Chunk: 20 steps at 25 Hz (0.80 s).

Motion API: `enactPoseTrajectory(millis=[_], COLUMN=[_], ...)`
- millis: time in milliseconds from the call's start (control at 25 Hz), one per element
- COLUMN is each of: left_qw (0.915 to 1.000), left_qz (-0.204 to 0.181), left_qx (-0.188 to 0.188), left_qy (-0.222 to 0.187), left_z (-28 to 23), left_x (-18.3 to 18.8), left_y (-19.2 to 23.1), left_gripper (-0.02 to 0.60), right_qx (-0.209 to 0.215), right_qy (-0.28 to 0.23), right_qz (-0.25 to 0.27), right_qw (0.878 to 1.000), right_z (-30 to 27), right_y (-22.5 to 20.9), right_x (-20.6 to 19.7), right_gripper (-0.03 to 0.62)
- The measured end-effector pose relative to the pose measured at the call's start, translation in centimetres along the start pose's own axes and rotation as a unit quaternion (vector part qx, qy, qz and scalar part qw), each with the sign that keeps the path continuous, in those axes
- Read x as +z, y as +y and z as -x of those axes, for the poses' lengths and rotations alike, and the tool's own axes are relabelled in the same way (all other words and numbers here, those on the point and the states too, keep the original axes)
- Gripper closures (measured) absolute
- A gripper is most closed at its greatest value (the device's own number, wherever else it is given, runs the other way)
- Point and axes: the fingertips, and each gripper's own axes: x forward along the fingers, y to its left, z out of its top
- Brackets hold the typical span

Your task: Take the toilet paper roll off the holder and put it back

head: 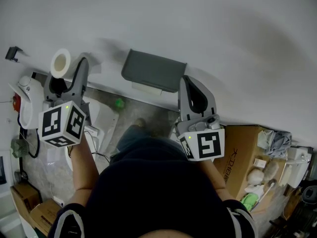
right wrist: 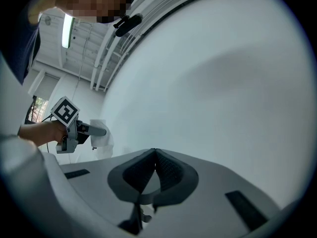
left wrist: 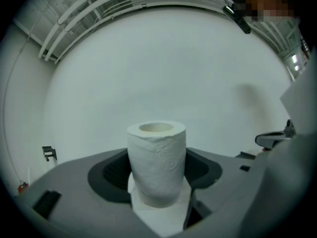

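**The roll is off the holder and in your left gripper**

Your left gripper (head: 65, 72) is holding the toilet paper roll (head: 61, 63). In the left gripper view the roll (left wrist: 157, 162) stands up straight between the two jaws. The hole in its middle faces up. The jaws are wide apart, and one presses on each side of the roll. The wall (left wrist: 148, 68) behind the roll is plain white.

The grey holder (head: 153, 71) is on the white wall, between your two grippers in the head view. The roll is away from it, off to the left.

Your right gripper (head: 186, 82) is holding nothing. In the right gripper view its jaws are closed, with the tips (right wrist: 154, 152) touching each other. In the head view the tip of this gripper is right by the lower right end of the holder. You cannot tell if it touches the holder.

The right gripper view also shows your left gripper (right wrist: 74, 128) far off to the left. The white roll (right wrist: 101, 135) is at its tip, close to the wall.

A cardboard box (head: 242, 152) sits on the floor to your right.
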Motion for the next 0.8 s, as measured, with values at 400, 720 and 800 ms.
enactPoseTrajectory(millis=[400, 720, 800], left_qw=[0.9998, 0.9994, 0.9992], left_qz=[-0.005, -0.008, -0.009], left_qx=[-0.009, -0.022, -0.026], left_qy=[-0.018, -0.027, -0.029], left_z=[0.5, 0.5, 0.4], left_x=[1.8, 2.7, 2.9], left_y=[-0.3, -1.1, -1.5], left_gripper=[0.278, 0.278, 0.278], right_qx=[0.005, 0.000, -0.002], right_qy=[0.000, 0.000, -0.001], right_qz=[-0.002, -0.002, -0.002], right_qw=[1.000, 1.000, 1.000], right_z=[-0.4, -0.1, 0.1], right_y=[0.5, 0.4, 0.2], right_x=[-0.1, 0.0, 0.0], right_gripper=[0.579, 0.579, 0.577])
